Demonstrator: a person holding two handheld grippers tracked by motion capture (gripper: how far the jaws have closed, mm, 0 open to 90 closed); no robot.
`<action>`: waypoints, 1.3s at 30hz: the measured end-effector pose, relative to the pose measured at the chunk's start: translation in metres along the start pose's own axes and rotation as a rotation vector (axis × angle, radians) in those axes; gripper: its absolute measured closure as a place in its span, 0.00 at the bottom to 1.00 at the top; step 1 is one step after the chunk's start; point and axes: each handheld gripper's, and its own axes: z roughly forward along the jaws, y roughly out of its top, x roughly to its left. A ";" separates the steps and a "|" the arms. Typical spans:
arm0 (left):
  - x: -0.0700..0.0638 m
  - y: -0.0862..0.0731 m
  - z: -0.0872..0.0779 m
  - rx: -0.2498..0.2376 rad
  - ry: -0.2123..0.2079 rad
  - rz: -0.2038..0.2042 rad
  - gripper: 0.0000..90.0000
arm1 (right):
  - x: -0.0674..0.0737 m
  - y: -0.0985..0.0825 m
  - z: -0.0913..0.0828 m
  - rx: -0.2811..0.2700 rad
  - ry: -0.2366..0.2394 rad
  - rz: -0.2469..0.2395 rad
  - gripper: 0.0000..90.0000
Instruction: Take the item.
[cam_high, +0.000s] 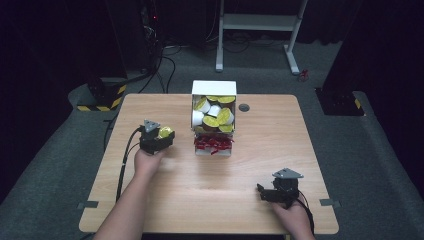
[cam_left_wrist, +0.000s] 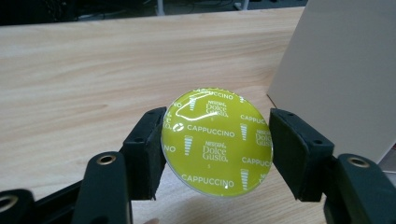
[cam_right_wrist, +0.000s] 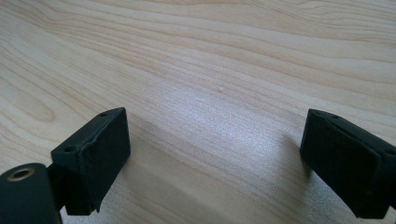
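Left tongs (cam_left_wrist: 217, 144) pinch a round lime-green foil-topped coffee capsule (cam_left_wrist: 217, 142) above the pale wooden surface (cam_high: 165, 200), at nine o'clock from the white cardboard box (cam_high: 214, 88) of capsules. Right tongs (cam_right_wrist: 215, 163) stand spread at five o'clock.

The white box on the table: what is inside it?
Inside the white box lie coffee capsules, some showing yellow-green lids, others white bodies. Red pieces fill its front part. Whatever lies beneath the top capsules is covered. The left hand-held gripper holds one similar capsule.
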 end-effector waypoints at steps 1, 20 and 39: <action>-0.001 -0.002 0.002 0.010 -0.002 -0.002 0.44 | 0.000 0.000 0.000 0.000 0.000 0.000 0.09; -0.005 -0.015 0.029 0.064 0.000 -0.017 0.44 | 0.000 0.000 0.000 -0.002 -0.001 -0.003 0.09; -0.005 -0.021 0.036 0.070 0.013 -0.020 0.44 | 0.000 0.000 0.000 -0.002 0.000 -0.003 0.10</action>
